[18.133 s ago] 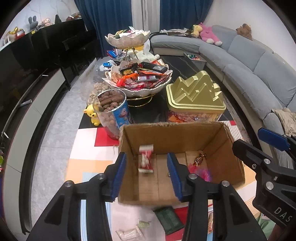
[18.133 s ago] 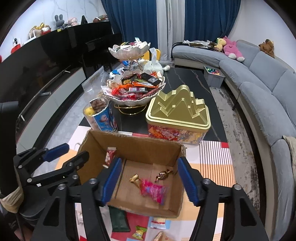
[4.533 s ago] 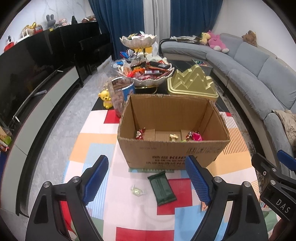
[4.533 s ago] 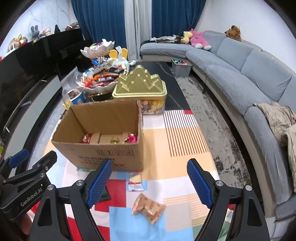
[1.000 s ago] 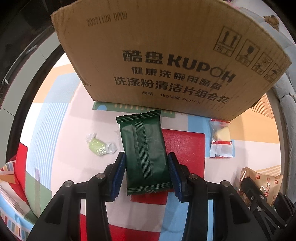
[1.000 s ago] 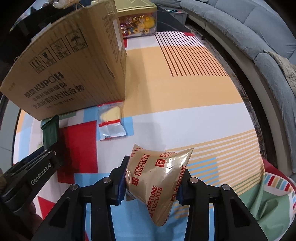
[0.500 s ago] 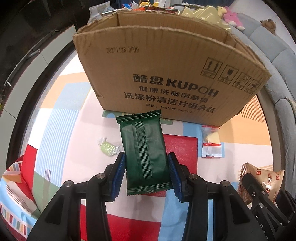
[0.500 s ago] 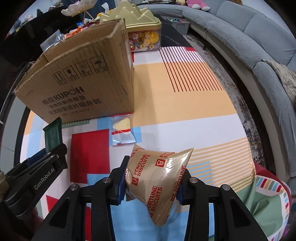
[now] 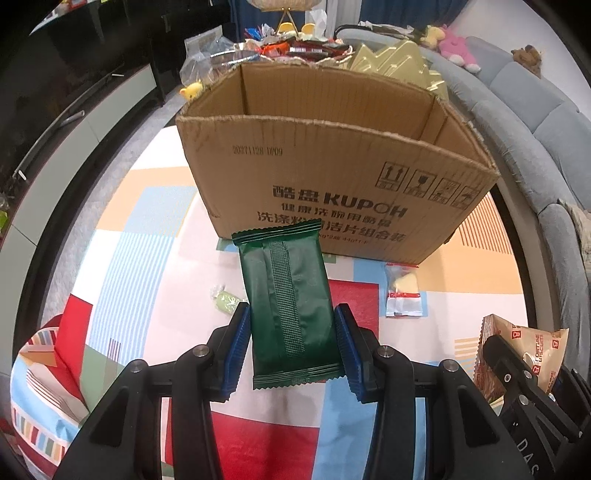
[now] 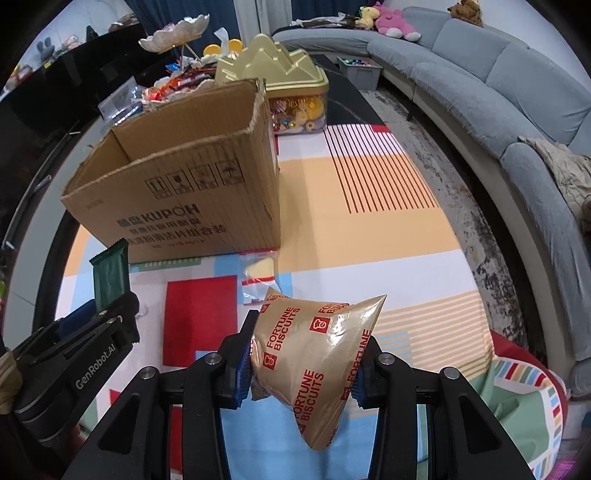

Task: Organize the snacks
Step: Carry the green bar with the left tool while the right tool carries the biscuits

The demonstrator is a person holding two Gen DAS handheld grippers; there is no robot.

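My left gripper is shut on a dark green snack packet, held above the colourful mat in front of the open cardboard box. In the right wrist view my right gripper is shut on a tan Fortune Biscuits bag, lifted off the mat to the right of the box. The left gripper with the green packet shows at that view's left. A clear packet with a yellow snack and a small green candy lie on the mat near the box.
Behind the box stand a gold-lidded candy tin, tiered bowls of snacks and a dark low table. A grey sofa curves along the right. A dark TV cabinet runs along the left.
Both grippers have risen with their packets, and the box's top rim and inside wall have come into view. The candy and clear packet stayed on the mat.
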